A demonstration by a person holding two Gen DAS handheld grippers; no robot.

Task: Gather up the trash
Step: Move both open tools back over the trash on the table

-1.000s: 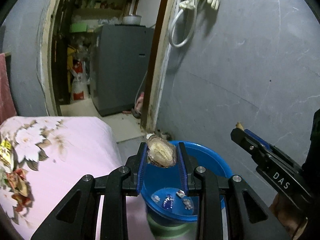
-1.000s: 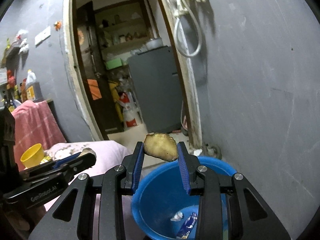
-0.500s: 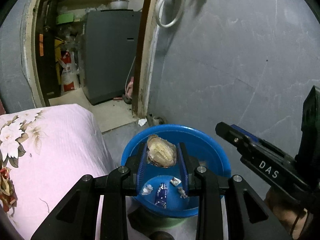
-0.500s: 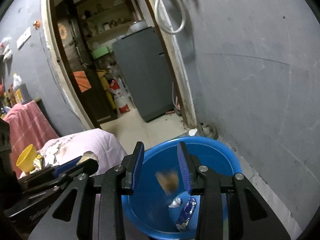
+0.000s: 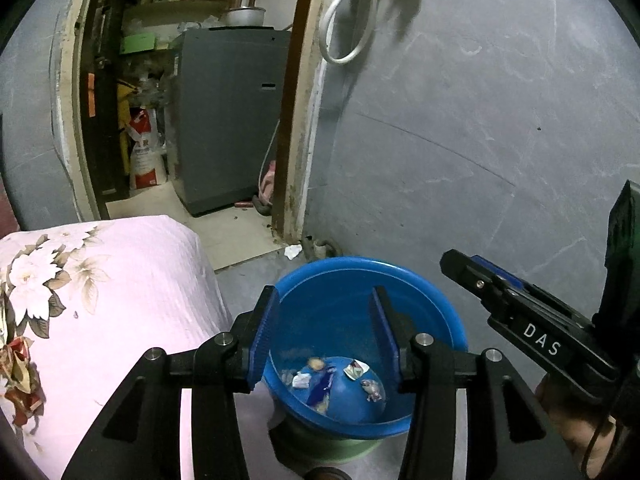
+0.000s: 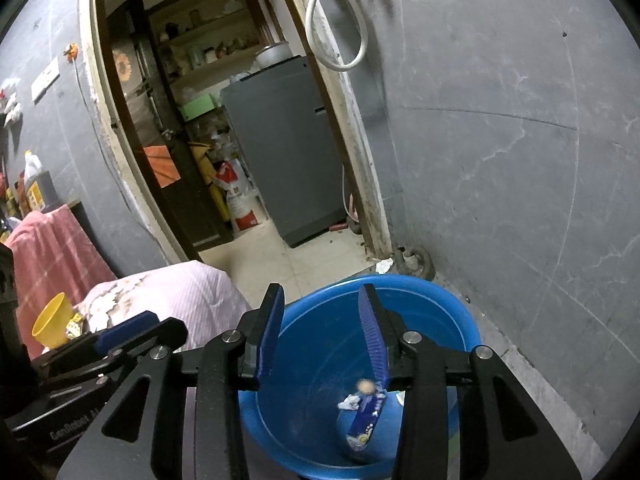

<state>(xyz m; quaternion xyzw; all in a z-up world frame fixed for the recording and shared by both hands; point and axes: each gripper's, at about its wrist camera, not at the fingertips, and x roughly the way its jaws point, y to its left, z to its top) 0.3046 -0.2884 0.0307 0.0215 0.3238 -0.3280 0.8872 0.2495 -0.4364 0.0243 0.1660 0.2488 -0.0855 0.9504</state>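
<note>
Blue plastic fills the lower middle of both wrist views: a blue bin point(image 5: 432, 304) stands on the floor against the grey wall point(image 5: 480, 120), and both claws hang over its mouth. The left claw point(image 5: 324, 336) has its jaws spreading, with nothing between them. The right claw point(image 6: 322, 336) is also opening and is likewise empty; in the left view it juts in from about 3 o'clock.

On the bin's bottom lies the collected trash: a blue wrapper point(image 6: 366, 416), crumpled white scraps point(image 5: 300, 380), a torn packet point(image 5: 356, 369) and a small tan scrap point(image 5: 316, 363). In the right view, a blurred tan spot sits just above the wrapper; I cannot tell whether it is resting or dropping.

Judging by this, a fair share of the job is done, since several pieces are already in the bin and neither claw carries anything. Some work seems left: a white scrap point(image 5: 293, 251) lies on the floor at 12 o'clock from the bin, near the door frame, and something crumpled and red point(image 5: 18, 360) sits on the pink floral bed point(image 5: 132, 280) at 9 o'clock.
</note>
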